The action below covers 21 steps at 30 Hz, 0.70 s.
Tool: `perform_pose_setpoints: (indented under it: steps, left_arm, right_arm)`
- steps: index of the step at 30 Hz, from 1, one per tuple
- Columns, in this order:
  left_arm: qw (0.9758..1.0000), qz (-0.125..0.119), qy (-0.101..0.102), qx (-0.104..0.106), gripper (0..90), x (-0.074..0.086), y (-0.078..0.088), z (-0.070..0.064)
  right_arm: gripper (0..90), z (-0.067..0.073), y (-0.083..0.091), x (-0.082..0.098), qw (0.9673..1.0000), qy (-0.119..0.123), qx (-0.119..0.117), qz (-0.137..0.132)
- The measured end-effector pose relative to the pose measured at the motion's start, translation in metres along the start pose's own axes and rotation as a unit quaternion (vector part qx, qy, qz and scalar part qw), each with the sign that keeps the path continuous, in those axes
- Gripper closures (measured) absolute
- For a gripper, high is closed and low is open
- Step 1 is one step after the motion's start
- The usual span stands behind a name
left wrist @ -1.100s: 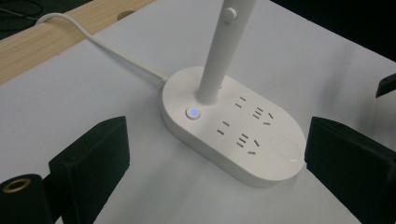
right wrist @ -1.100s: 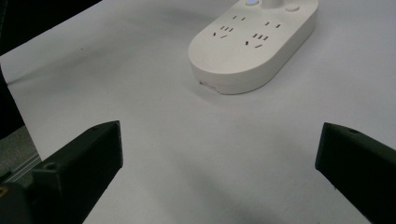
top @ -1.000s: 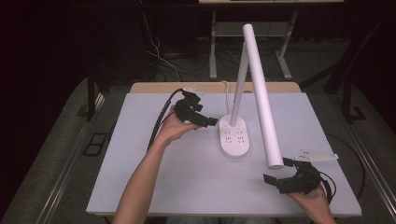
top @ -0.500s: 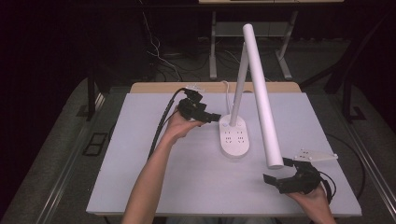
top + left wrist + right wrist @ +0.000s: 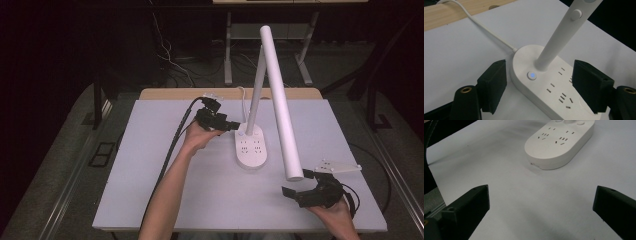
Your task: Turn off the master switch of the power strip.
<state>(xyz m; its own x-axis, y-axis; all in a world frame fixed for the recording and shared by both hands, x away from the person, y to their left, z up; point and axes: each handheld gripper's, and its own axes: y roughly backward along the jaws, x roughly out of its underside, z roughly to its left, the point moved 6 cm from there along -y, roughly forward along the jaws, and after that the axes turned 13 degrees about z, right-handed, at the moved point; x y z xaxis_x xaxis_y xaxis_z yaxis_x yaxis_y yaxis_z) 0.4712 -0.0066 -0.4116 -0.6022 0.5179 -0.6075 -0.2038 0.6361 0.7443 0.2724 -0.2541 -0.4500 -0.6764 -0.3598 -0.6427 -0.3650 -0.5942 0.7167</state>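
Your left hand-held gripper (image 5: 234, 126) sits at the rear end of the white lamp base (image 5: 251, 148), its jaws spread apart and just now narrowing. In the left gripper view, the two black jaws stand on either side of the base, one beside its rounded end and one over the socket side, and neither pad presses on it. Between them lies a small round button (image 5: 532, 75) glowing blue, just in front of the white lamp stem (image 5: 559, 37) that rises from the base. A white power cord (image 5: 484, 28) leaves the base and runs toward the far wooden edge of the table (image 5: 160, 190).

The base stands near the middle of the table, with socket holes across its top. The stem climbs to a long white lamp head (image 5: 280, 105), which slants down toward your right side.

Your right hand-held gripper (image 5: 298, 184) rests near the front right corner of the table, jaws wide apart with nothing between them, well apart from the base.
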Motion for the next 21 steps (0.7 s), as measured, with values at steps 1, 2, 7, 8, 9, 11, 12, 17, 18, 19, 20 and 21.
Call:
perform_pose_setpoints:
  steps: [1,2,7,8,9,11,12,17,18,19,20,21]
  left_arm:
    - [1.0,-0.001,0.002,0.001,27.7,0.0,-0.002,0.0]
    - [1.0,-0.001,0.003,0.002,29.4,0.0,-0.003,0.001]
    - [0.9999,-0.002,0.013,0.003,33.7,0.0,-0.008,0.003]
    - [0.9999,-0.004,0.016,0.003,35.0,0.0,-0.009,0.003]
    - [0.9997,-0.011,0.023,0.005,36.5,-0.001,-0.011,0.002]
    - [0.9996,-0.009,0.025,0.009,42.3,-0.001,-0.013,0.002]
    - [0.9993,-0.01,0.032,0.014,43.6,-0.001,-0.015,0.002]
    - [0.9993,0.009,0.028,0.023,50.2,0.002,-0.021,0.004]
    - [0.9991,0.009,0.032,0.025,51.4,0.002,-0.023,0.003]
    - [0.9991,0.008,0.033,0.026,55.0,0.002,-0.025,0.003]
    - [0.999,0.007,0.034,0.027,56.4,0.003,-0.026,0.003]
    - [0.9991,0.011,0.031,0.028,56.4,0.003,-0.027,0.004]
  right_arm:
    - [0.1,0.0,0.0,0.0,1.0,0.0,0.0,0.0]
    - [0.1,0.0,0.0,0.0,1.0,0.001,0.0,0.001]
    - [0.1,0.0,0.0,0.0,1.0,0.001,-0.001,0.001]
    - [0.1,0.0,0.0,0.0,1.0,0.001,-0.001,0.001]
    - [0.1,0.0,0.0,0.0,1.0,0.0,-0.001,0.001]
    - [0.1,0.0,0.0,0.0,1.0,0.001,-0.001,0.0]
    - [0.1,0.0,0.0,0.0,1.0,0.0,0.0,-0.001]
    - [0.1,0.0,0.0,0.0,1.0,0.004,-0.001,0.001]
    - [0.1,0.0,-0.001,0.0,1.0,0.005,-0.001,0.001]
    - [0.1,0.0,-0.001,0.0,1.0,0.004,-0.001,0.003]
    - [0.1,0.0,-0.001,0.0,1.0,0.004,-0.001,0.002]
    - [0.1,0.0,-0.001,0.0,1.0,0.004,-0.001,0.002]
